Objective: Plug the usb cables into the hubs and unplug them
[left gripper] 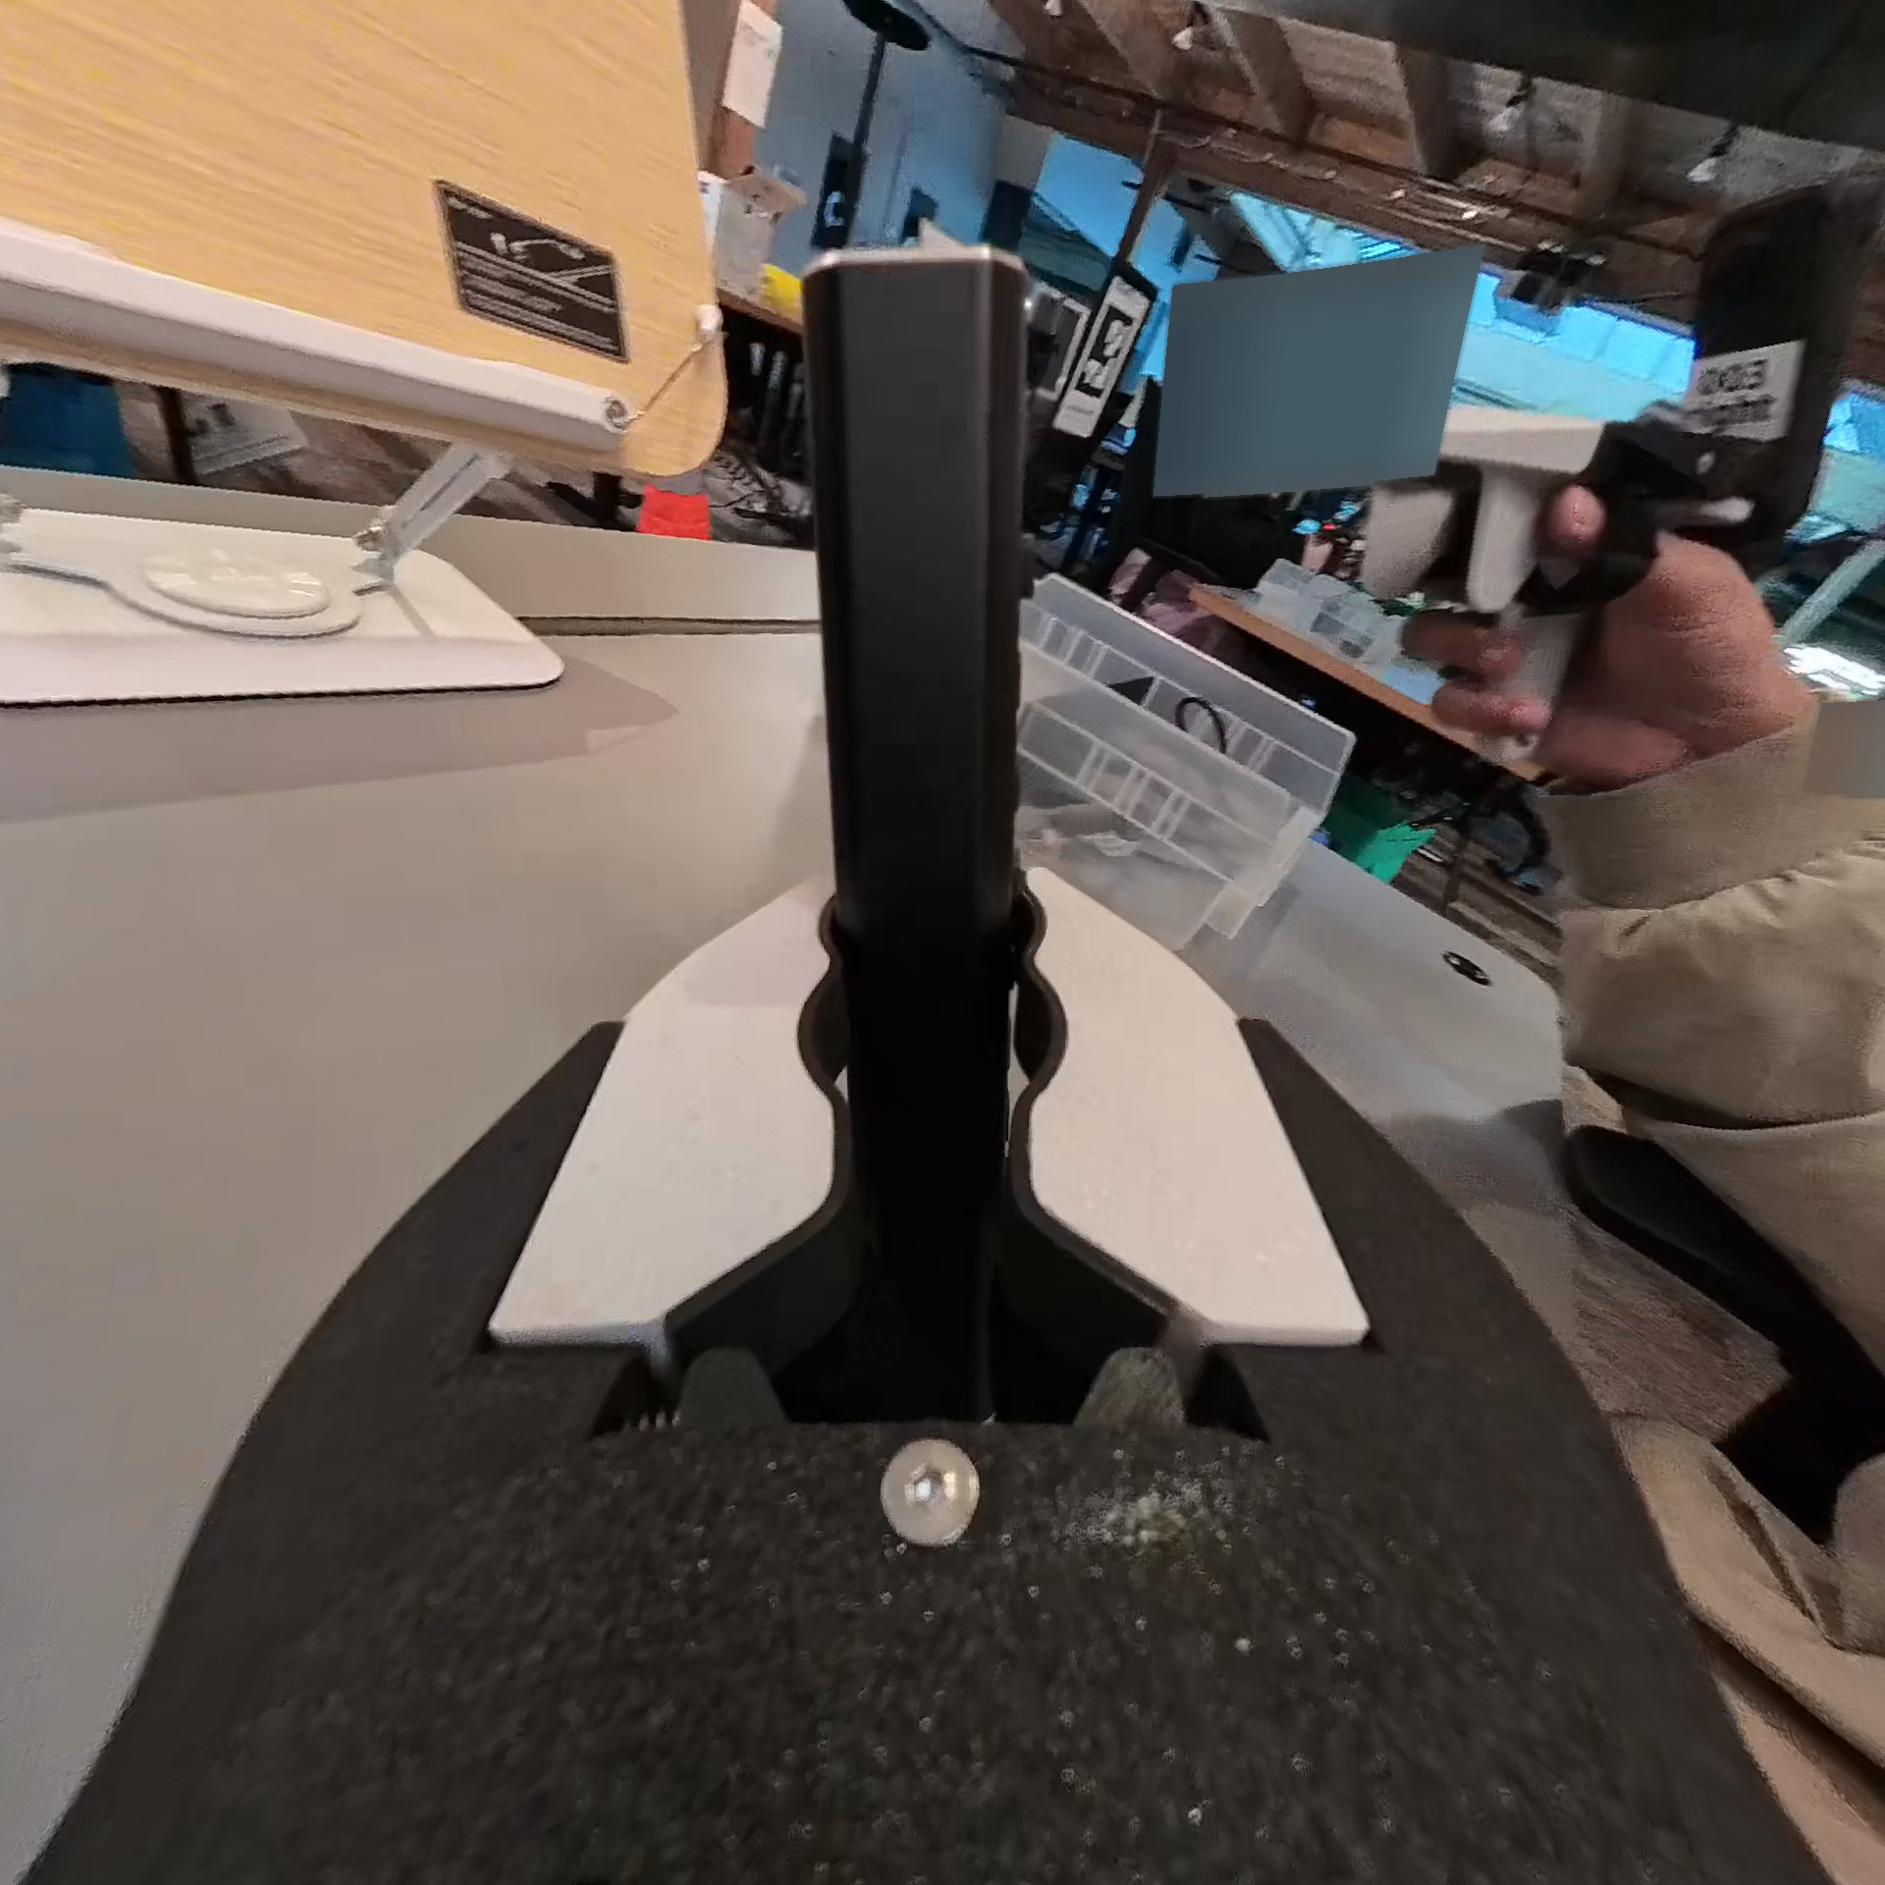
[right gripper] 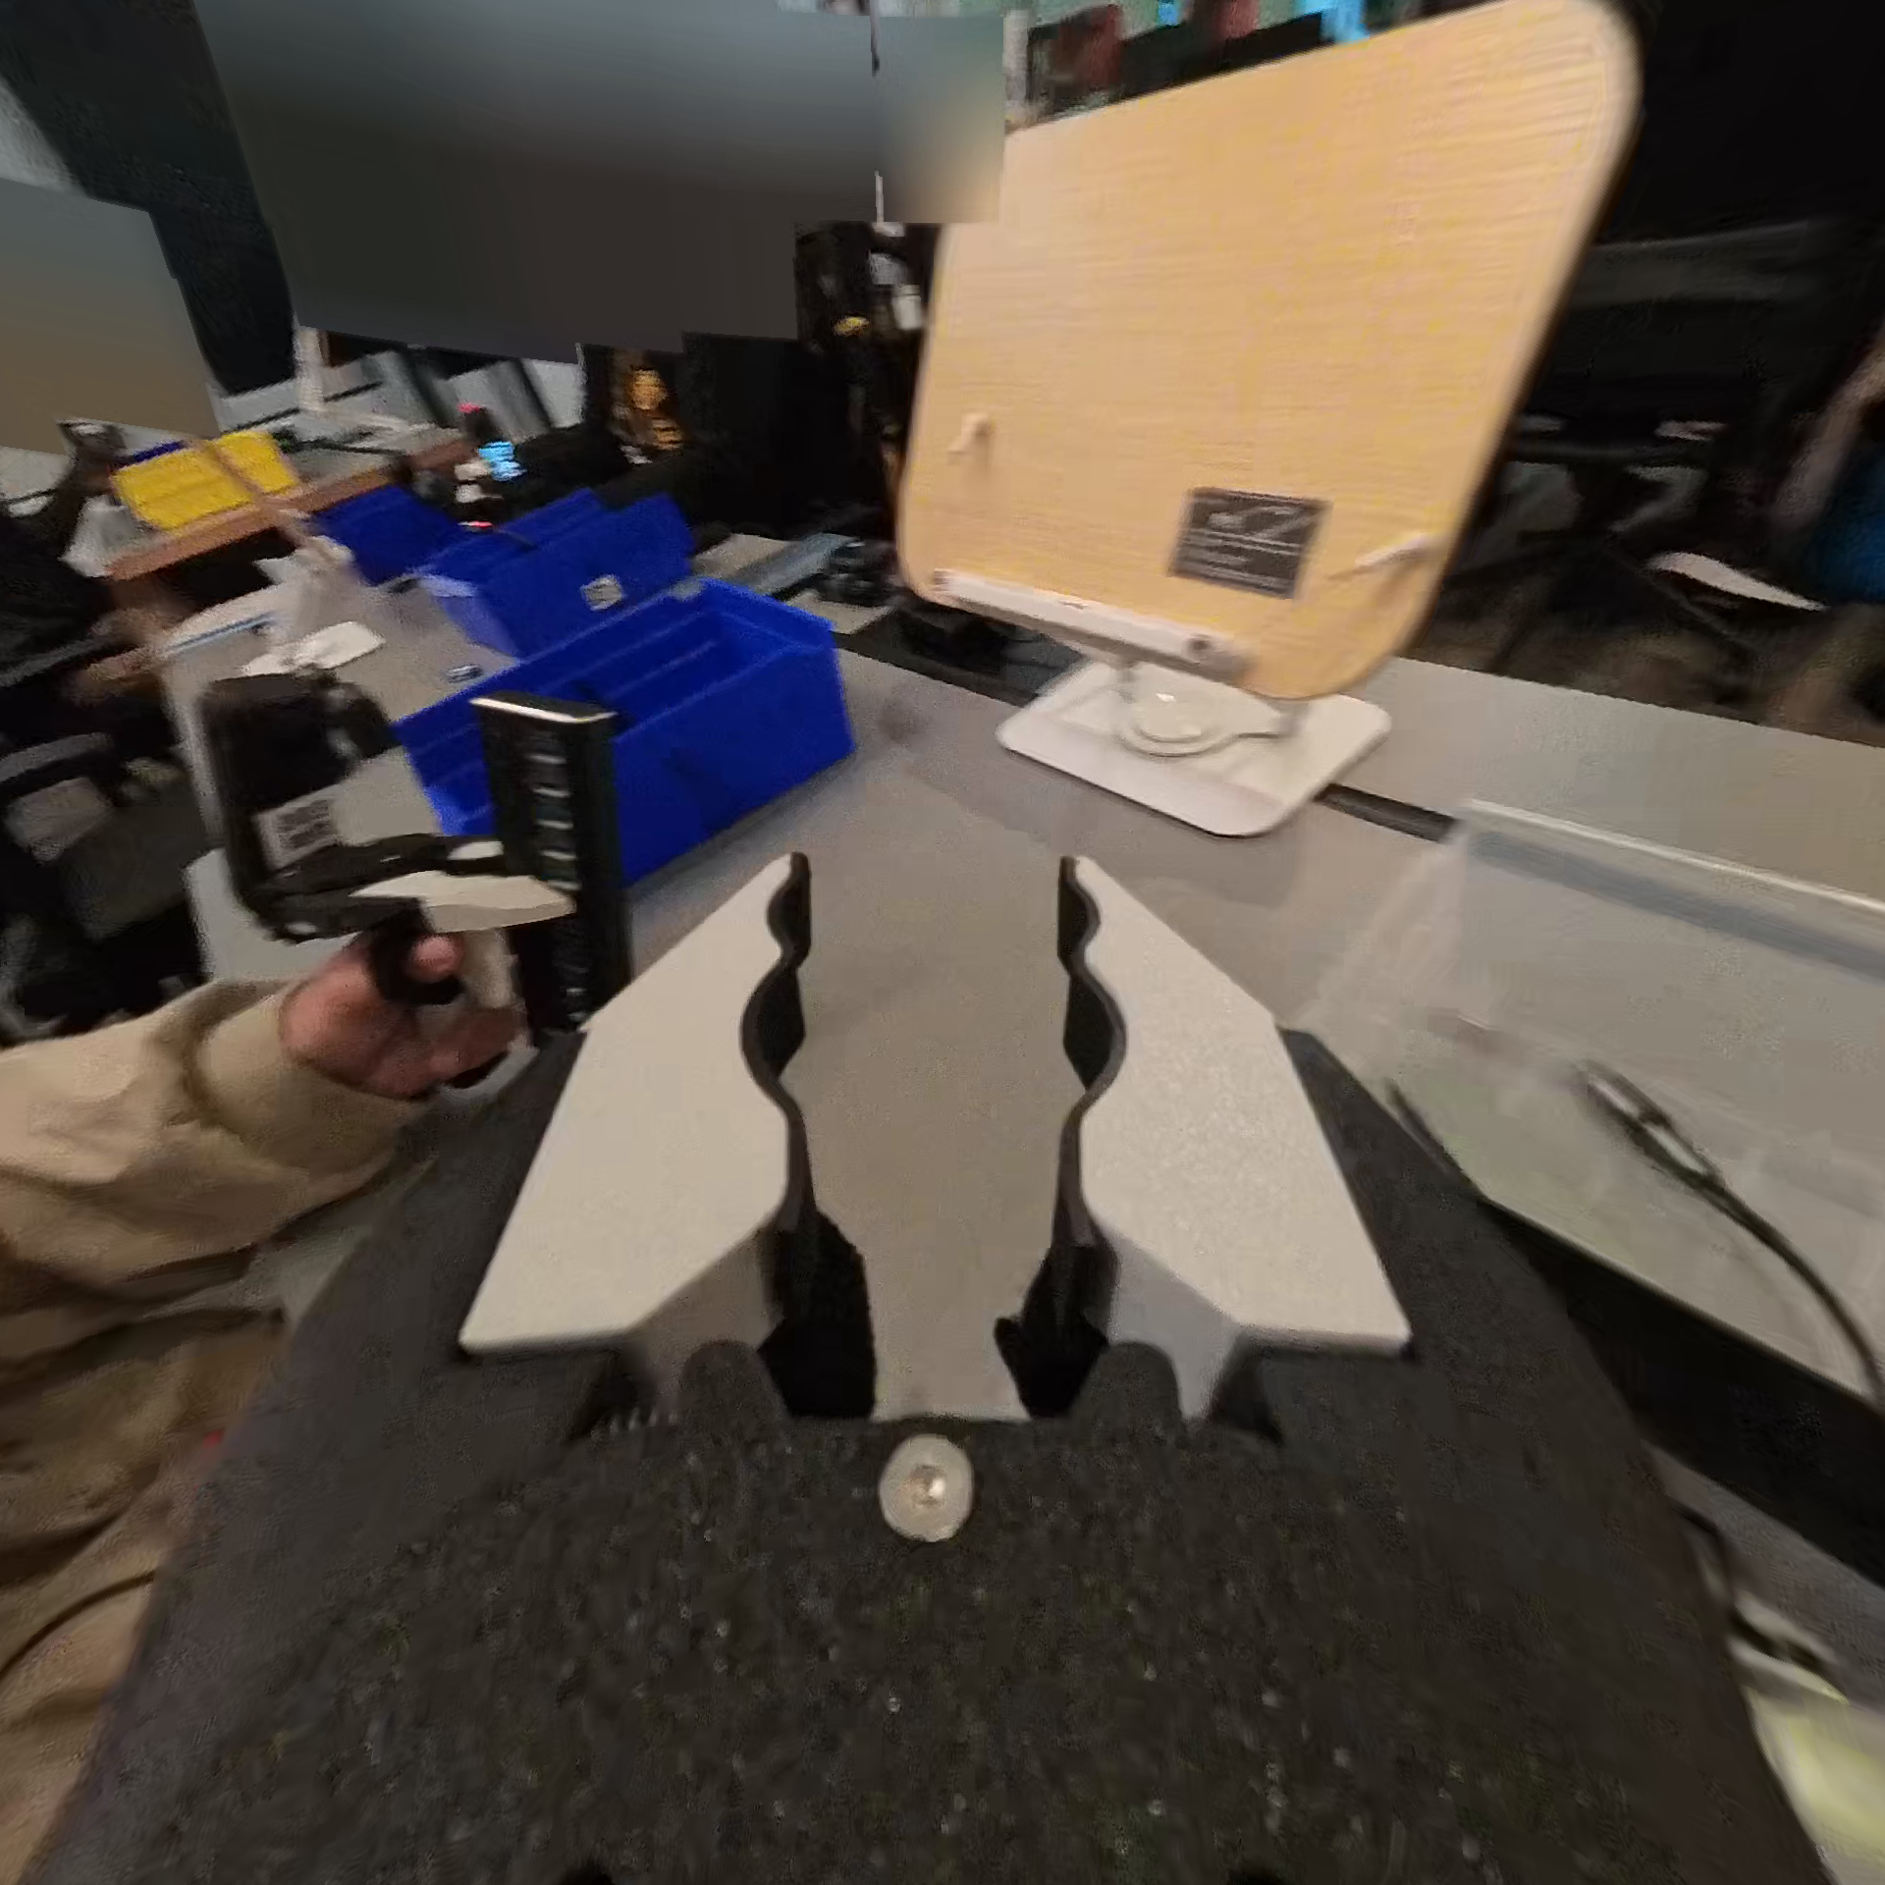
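Observation:
My left gripper (left gripper: 926, 918) is shut on a long black USB hub (left gripper: 913, 612) and holds it upright above the grey table. The hub also shows in the right wrist view (right gripper: 556, 836), with its row of ports facing that camera, held by the left gripper (right gripper: 530, 903). My right gripper (right gripper: 928, 898) is open and empty above the table; it also shows far right in the left wrist view (left gripper: 1428, 530), held by a hand. A thin black cable (right gripper: 1714, 1193) lies on the table at the right, beside a clear plastic bag (right gripper: 1591, 1000).
A wooden-topped tilting stand on a white base (left gripper: 255, 622) stands at the back of the table (right gripper: 1204, 755). A clear plastic compartment box (left gripper: 1163, 755) lies behind the hub. A blue bin (right gripper: 663, 704) sits at the back left. A beige sleeve (right gripper: 133, 1153) is at the left. The gap from one gripper's tips to the other's is roughly 25 centimeters.

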Available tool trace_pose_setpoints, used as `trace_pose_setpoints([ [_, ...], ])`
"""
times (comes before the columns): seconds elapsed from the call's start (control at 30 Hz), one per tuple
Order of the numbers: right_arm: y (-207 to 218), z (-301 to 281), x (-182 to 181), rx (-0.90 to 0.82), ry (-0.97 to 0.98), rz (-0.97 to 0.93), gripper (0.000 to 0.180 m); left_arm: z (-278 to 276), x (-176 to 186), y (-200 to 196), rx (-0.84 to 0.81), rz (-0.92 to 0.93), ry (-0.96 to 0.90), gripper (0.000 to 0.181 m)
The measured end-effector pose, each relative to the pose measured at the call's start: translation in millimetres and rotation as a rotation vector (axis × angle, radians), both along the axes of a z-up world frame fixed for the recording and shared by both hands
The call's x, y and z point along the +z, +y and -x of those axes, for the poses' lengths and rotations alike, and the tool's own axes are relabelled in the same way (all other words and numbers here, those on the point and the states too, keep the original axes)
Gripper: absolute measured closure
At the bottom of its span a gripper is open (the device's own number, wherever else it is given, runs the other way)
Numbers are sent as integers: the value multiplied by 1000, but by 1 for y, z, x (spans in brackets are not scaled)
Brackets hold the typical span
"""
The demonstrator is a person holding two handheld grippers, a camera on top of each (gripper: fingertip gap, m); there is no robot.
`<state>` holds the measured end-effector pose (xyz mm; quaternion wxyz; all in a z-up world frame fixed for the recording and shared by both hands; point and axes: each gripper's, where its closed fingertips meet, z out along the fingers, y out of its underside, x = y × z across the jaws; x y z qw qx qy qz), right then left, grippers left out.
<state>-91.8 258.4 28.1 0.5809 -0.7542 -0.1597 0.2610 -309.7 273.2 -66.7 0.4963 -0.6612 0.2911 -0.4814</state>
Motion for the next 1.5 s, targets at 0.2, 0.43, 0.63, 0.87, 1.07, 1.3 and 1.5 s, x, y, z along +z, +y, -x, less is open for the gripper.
trace_pose_setpoints([
  [0.2,-29,141,-22,493,221,54,131,-18,30,-48,-354,62,-226,152],
  [0.43,-48,205,-43,637,252,72,140,-33,33,-77,-472,44,-230,152],
  [0.63,-41,200,-56,629,192,90,153,-31,35,-68,-363,-43,-226,139],
  [0.87,0,50,35,248,-159,-131,153,20,28,-38,-140,-19,-168,133],
  [1.07,73,-117,9,32,-860,167,153,39,14,-58,-107,8,-101,139],
  [1.3,126,-164,-103,209,-1089,540,153,50,11,-61,-55,-35,-44,143],
  [1.5,132,-168,-173,307,-1066,827,153,63,16,-58,-3,-107,-43,163],
])
